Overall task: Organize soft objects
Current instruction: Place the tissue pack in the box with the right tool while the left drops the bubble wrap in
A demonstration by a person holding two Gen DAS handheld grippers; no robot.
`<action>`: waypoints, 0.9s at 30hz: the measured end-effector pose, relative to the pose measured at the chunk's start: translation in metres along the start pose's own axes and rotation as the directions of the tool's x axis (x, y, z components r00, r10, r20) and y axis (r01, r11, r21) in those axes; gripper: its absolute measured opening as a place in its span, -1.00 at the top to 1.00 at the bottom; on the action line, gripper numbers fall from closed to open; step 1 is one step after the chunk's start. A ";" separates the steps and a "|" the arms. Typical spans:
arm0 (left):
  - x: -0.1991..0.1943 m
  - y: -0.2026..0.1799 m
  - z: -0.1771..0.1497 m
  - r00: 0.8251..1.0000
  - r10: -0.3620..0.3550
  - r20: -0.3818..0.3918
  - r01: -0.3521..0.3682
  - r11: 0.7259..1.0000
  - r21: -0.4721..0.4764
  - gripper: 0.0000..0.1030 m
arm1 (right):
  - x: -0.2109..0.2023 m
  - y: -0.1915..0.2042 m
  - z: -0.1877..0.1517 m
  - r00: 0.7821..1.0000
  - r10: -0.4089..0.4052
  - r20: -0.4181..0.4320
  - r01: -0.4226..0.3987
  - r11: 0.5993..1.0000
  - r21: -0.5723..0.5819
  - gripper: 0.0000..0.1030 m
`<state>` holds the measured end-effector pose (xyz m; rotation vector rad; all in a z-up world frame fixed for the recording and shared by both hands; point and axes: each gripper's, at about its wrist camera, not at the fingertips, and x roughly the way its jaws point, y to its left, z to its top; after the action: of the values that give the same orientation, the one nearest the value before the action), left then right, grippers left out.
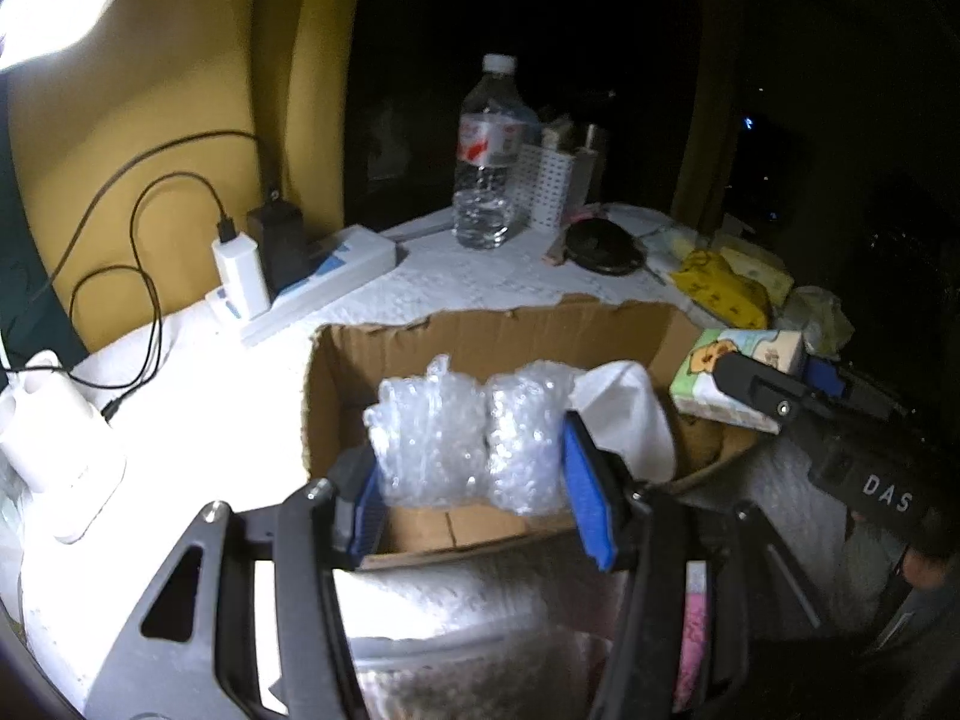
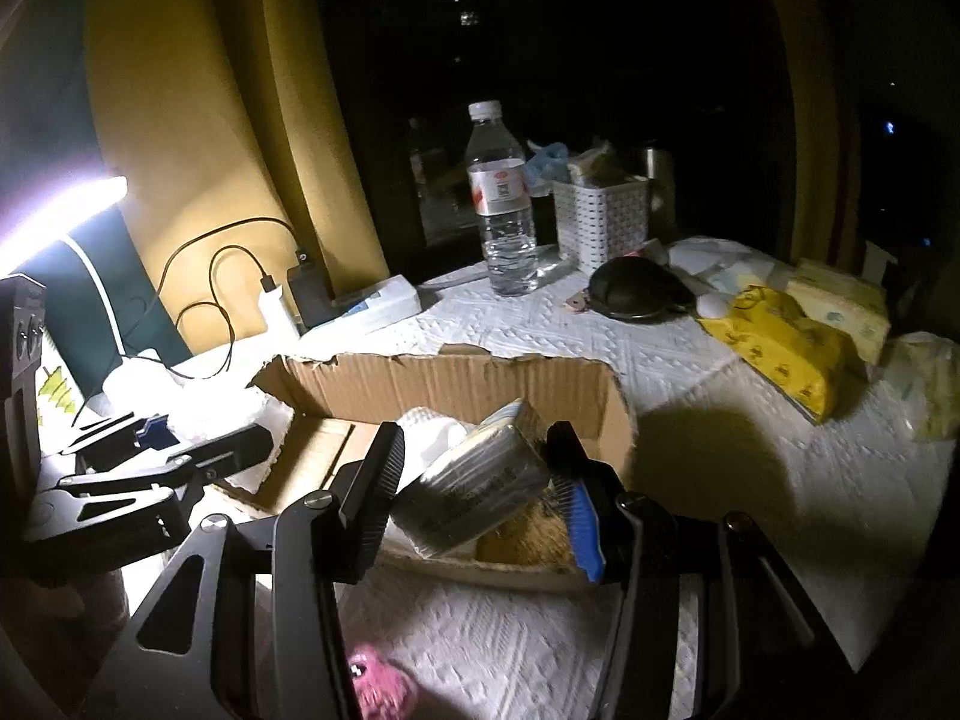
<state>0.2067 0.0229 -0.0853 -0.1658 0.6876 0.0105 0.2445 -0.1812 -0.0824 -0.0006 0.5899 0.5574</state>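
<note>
An open cardboard box (image 1: 480, 330) stands on the white-covered table. My left gripper (image 1: 468, 450) is shut on a roll of clear bubble wrap (image 1: 462, 438), squeezed between its blue pads above the box's near side. A white crumpled sheet (image 1: 624, 414) lies inside the box. My right gripper (image 2: 474, 438) is shut on a wrapped tissue pack (image 2: 474, 480), tilted over the box (image 2: 456, 384). In the left wrist view the right gripper (image 1: 780, 384) holds that cartoon-printed pack (image 1: 732, 372) at the box's right corner. The left gripper (image 2: 180, 429) shows at the left of the right wrist view.
A water bottle (image 2: 504, 204), a white perforated basket (image 2: 600, 216) and a black round object (image 2: 636, 288) stand behind the box. Yellow tissue packs (image 2: 780, 348) lie at the right. A power strip with chargers (image 1: 324, 282) sits far left. A pink fluffy thing (image 2: 378, 684) lies near me.
</note>
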 end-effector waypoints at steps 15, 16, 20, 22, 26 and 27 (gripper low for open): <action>0.017 0.008 -0.002 0.999 0.000 -0.055 -0.001 1.000 -0.030 -0.24 | 0.044 0.012 -0.009 0.996 0.048 -0.074 -0.046 0.999 0.017 -0.06; 0.016 0.008 -0.002 0.999 0.000 -0.054 -0.002 1.000 -0.031 -0.29 | 0.043 0.013 -0.009 0.996 0.046 -0.072 -0.045 0.999 0.018 -0.12; 0.012 0.008 -0.002 0.999 -0.003 -0.049 0.001 0.999 -0.041 -0.44 | 0.034 0.013 -0.008 0.998 0.030 -0.056 -0.029 1.000 0.012 -0.19; 0.008 0.008 -0.002 0.999 -0.004 -0.046 0.002 0.999 -0.044 -0.45 | 0.029 0.013 -0.008 0.998 0.020 -0.052 -0.020 1.000 0.012 -0.19; -0.001 0.007 -0.004 0.999 -0.007 -0.039 0.005 0.999 -0.045 -0.46 | 0.018 0.014 -0.010 0.999 0.010 -0.046 -0.009 1.000 0.011 -0.19; -0.005 0.007 -0.005 0.999 -0.008 -0.036 0.007 0.999 -0.045 -0.46 | 0.017 0.014 -0.011 0.999 0.008 -0.046 -0.008 1.000 0.011 -0.19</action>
<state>0.1997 0.0289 -0.0871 -0.2120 0.7231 0.0156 0.2434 -0.1627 -0.0978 -0.0008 0.6376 0.5632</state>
